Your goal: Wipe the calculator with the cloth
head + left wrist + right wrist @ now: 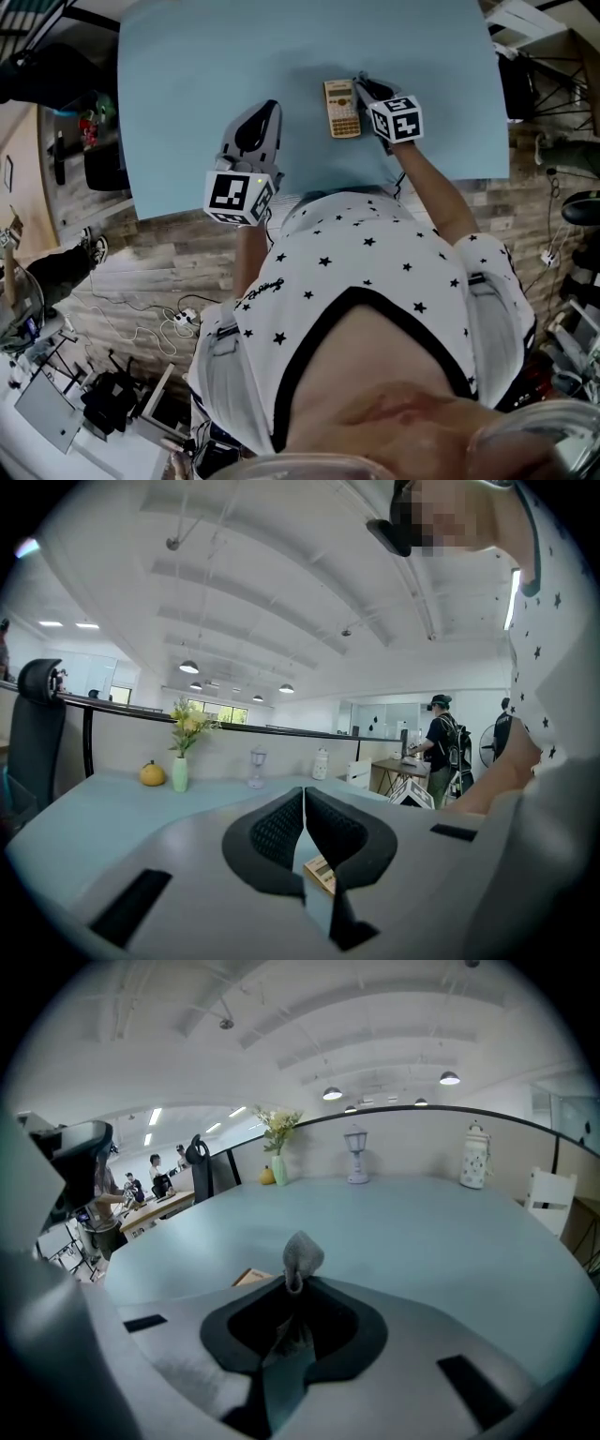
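Observation:
A tan calculator (341, 108) lies flat on the light blue table (187, 84), right of centre. My right gripper (367, 86) hovers just right of it, shut on a small grey cloth (302, 1255) that bunches up past the fingertips in the right gripper view. A corner of the calculator (251, 1277) peeks out left of the right gripper (295, 1283). My left gripper (260, 124) is over the table's near left part, shut with nothing between its fingers. In the left gripper view the calculator (321, 874) shows below the left gripper (304, 803).
A vase of flowers (183, 747), an orange fruit (152, 773), a small lantern (355, 1154) and a white jar (475, 1170) stand along the table's far edge. A chair back (33, 733) rises at the left. People stand at desks (441, 747) in the background.

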Motion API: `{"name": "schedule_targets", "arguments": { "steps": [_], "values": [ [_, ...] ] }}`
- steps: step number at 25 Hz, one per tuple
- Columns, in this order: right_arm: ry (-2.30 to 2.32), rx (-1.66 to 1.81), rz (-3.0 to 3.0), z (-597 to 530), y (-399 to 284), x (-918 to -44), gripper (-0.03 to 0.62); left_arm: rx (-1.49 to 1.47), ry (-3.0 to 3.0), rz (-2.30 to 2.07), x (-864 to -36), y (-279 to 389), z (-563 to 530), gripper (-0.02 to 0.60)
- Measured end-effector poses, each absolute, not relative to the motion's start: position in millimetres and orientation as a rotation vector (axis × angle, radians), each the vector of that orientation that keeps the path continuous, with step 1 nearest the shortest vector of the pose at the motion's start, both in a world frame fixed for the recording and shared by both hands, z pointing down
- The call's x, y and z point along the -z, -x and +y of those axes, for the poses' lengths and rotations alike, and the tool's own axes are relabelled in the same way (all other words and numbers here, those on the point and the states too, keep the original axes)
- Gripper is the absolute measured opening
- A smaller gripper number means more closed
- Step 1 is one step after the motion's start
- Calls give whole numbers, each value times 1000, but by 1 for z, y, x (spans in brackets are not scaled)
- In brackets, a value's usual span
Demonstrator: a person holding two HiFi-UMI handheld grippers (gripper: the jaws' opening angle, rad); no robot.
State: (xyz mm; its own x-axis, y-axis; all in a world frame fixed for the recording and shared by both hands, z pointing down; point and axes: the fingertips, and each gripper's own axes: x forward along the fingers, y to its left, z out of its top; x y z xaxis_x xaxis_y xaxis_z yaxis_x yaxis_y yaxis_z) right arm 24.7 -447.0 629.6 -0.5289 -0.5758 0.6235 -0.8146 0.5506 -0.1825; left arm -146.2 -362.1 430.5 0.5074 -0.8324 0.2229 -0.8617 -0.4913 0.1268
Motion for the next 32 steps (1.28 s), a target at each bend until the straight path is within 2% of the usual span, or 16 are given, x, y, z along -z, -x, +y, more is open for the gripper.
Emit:
{"name": "schedule_targets", "arguments": {
  "steps": [6,14,32],
  "values": [
    [-1025,-642,-2425,-435,19,-603,51,-184,-2518,-1465,-430,154,-360,31],
    [-874,-620,-2414,-406,56,-620,51,-175,-2486,-1502,-432,164,-350,31],
    [-1077,-655,-2299,-419,-19,-632,49,-190,-2545,-1408,-432,140,-359,31]
  ]
}}
